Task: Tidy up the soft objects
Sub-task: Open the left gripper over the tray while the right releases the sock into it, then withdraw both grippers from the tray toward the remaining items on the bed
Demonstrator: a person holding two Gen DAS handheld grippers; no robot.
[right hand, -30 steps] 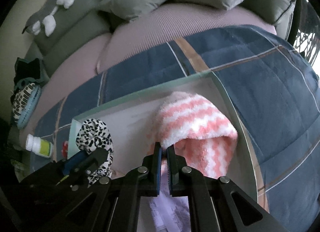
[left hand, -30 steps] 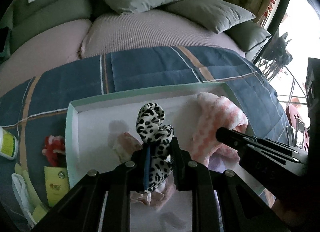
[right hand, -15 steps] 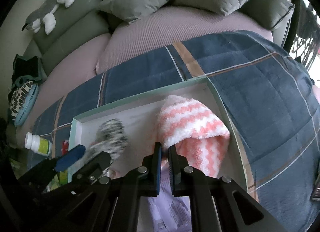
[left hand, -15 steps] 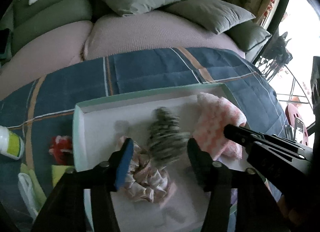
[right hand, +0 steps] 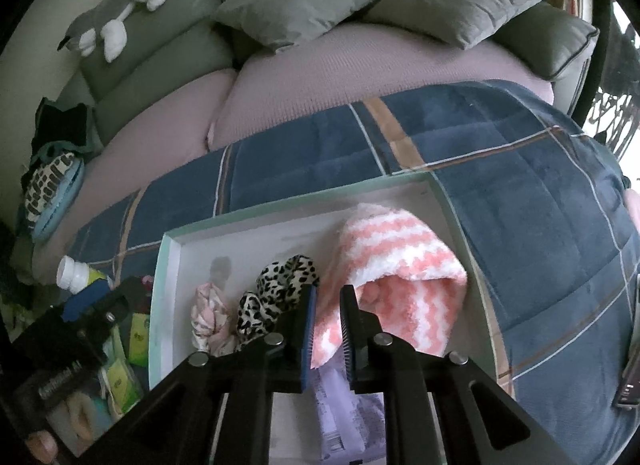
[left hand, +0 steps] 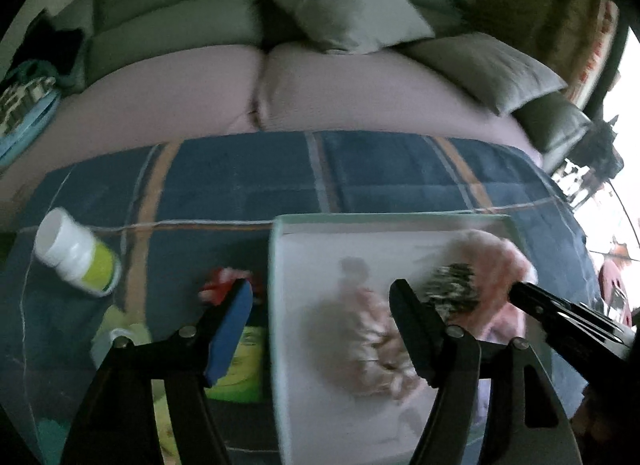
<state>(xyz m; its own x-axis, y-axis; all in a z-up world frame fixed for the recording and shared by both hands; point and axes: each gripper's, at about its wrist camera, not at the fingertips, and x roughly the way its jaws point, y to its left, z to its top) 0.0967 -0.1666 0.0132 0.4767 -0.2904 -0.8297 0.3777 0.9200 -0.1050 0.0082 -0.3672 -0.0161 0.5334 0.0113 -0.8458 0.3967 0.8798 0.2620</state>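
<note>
A shallow white box with a mint rim (right hand: 280, 205) lies on the blue plaid blanket. In it are a leopard-print scrunchie (right hand: 280, 285), a pale pink floral scrunchie (right hand: 208, 313) and a fluffy pink-and-white striped cloth (right hand: 400, 257). My left gripper (left hand: 320, 289) hangs over the box's left rim (left hand: 276, 285); its jaws are opening wide and hold nothing. The leopard scrunchie (left hand: 452, 285) lies to its right, blurred. My right gripper (right hand: 330, 291) hovers over the box's near part. Its jaws are opening by a narrow gap, with nothing between the pads.
On the blanket left of the box lie a white bottle with a yellow-green label (left hand: 76, 257), a red soft item (left hand: 224, 281) and yellow-green packets (right hand: 138, 333). A lilac paper (right hand: 340, 405) sits in the box. Grey cushions (right hand: 296, 1) and a plush dog (right hand: 116, 5) line the sofa back.
My left gripper let go of the leopard scrunchie, which dropped into the box, then opened wide and swung left to the box's rim. The right gripper's jaws parted slightly.
</note>
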